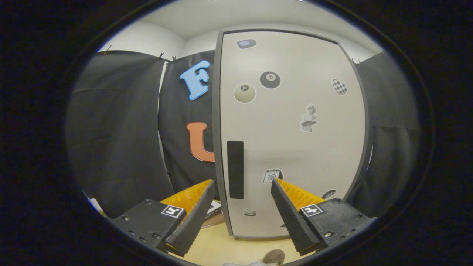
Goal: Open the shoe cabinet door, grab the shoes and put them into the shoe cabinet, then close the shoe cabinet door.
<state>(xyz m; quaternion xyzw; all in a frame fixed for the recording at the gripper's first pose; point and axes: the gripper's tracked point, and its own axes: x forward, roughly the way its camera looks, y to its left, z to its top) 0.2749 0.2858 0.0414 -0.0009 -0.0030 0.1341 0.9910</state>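
**Gripper faces the closed cabinet door**

The gripper (242, 183) points at the cabinet (292, 133), its fingers spread wide apart and holding nothing. The door is shut (stickers dot its pale front), and its dark handle (235, 169) runs upright near the left edge, just ahead of the gap between the fingers. The cabinet stands on a light floor (221, 247), with black cloth (122, 129) hanging beside it.

Smooth matt shoe cabinet door (292, 129) with glossy paper stickers (270, 79); matt cloth wall (118, 129); pale wood-look floor (221, 247).
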